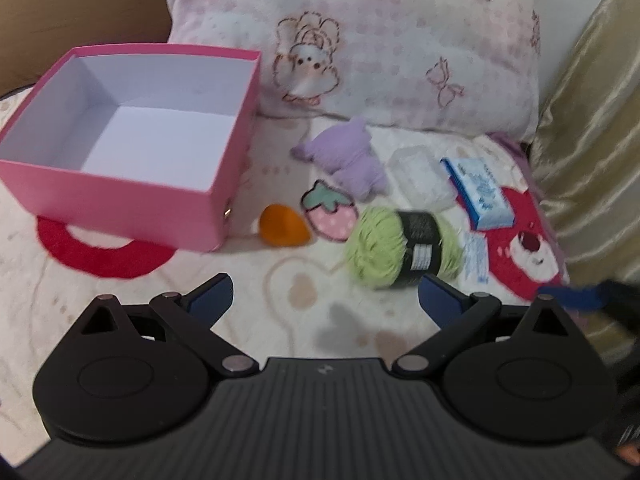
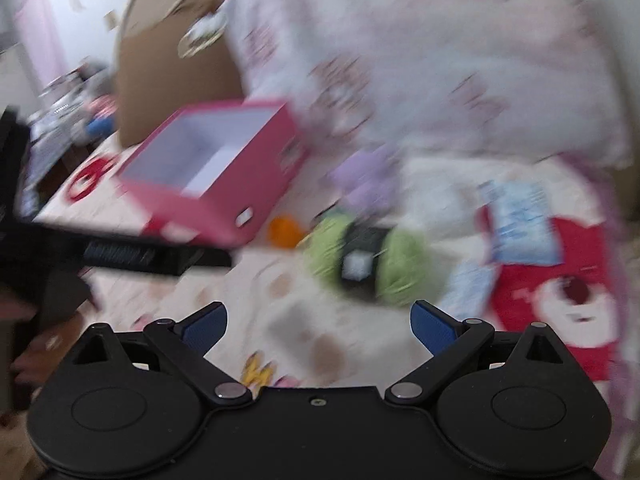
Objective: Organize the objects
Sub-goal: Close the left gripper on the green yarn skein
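Note:
An empty pink box (image 1: 120, 184) with a white inside stands on the bed at the left. To its right lie an orange sponge (image 1: 282, 225), a strawberry patch (image 1: 330, 216), a purple plush (image 1: 346, 156), a green yarn ball (image 1: 400, 246) with a black label, a clear plastic packet (image 1: 420, 172) and a blue tissue pack (image 1: 478, 188). My left gripper (image 1: 324, 296) is open and empty, just short of the yarn. My right gripper (image 2: 318, 326) is open and empty, in front of the yarn (image 2: 368, 264); that view is blurred. The box (image 2: 216, 176) shows there at the left.
A large pink-print pillow (image 1: 400, 40) lies behind the objects. A gold curtain (image 1: 592, 120) hangs at the right. A brown headboard (image 1: 80, 8) stands at the back left. The bed cover (image 1: 280, 320) has red and cartoon prints. The left gripper's body (image 2: 100, 252) crosses the right wrist view.

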`<state>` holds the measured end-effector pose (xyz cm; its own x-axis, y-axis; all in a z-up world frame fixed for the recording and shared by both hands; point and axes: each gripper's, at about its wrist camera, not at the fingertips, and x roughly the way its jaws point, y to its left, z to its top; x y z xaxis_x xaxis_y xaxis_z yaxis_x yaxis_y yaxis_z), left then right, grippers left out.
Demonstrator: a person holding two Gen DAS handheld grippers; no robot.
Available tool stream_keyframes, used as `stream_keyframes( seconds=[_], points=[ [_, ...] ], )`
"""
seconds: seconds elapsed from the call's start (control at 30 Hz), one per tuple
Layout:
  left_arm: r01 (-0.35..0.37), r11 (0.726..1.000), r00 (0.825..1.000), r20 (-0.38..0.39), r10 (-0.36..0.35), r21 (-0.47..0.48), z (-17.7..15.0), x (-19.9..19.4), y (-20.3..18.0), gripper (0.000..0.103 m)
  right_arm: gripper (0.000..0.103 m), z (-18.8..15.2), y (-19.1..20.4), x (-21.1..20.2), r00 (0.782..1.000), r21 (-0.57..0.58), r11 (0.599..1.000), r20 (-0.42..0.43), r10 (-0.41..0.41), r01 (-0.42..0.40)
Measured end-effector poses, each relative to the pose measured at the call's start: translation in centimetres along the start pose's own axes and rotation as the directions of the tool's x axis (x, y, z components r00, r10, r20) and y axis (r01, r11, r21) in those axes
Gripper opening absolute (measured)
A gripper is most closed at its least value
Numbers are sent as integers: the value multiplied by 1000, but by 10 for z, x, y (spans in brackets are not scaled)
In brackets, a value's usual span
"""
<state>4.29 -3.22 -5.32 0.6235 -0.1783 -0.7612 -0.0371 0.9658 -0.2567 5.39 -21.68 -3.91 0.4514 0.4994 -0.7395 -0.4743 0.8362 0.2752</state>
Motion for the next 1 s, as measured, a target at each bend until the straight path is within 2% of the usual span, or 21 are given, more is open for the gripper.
stream_keyframes(
  seconds=[0.07,0.2,0.37,0.5,0.7,0.87,1.0],
  points=[
    [17,1000,1000,22,-17,-2,1,7,-2,100,100,-3,-1,9,999,1,999,-7,-33,33],
    [53,999,998,43,-54,9,-2,21,-4,100,100,-13,1,18,986,-38,987,61,-156,158],
    [111,993,992,52,-113,47,-5,36,-11,100,100,-23,-8,36,973,-105,968,61,-224,230],
    [158,986,986,36,-160,50,-3,52,-16,100,100,-28,-12,51,953,-178,936,82,-293,303],
    [211,976,977,33,-213,54,3,74,-21,100,99,-28,-20,68,958,-211,937,131,-254,277],
    [237,971,972,-10,-237,28,9,96,-20,100,99,-29,-26,85,948,-217,927,157,-276,305],
    [217,973,976,-21,-216,78,9,105,-23,91,98,-27,-30,89,955,-174,947,177,-238,269]
  ],
)
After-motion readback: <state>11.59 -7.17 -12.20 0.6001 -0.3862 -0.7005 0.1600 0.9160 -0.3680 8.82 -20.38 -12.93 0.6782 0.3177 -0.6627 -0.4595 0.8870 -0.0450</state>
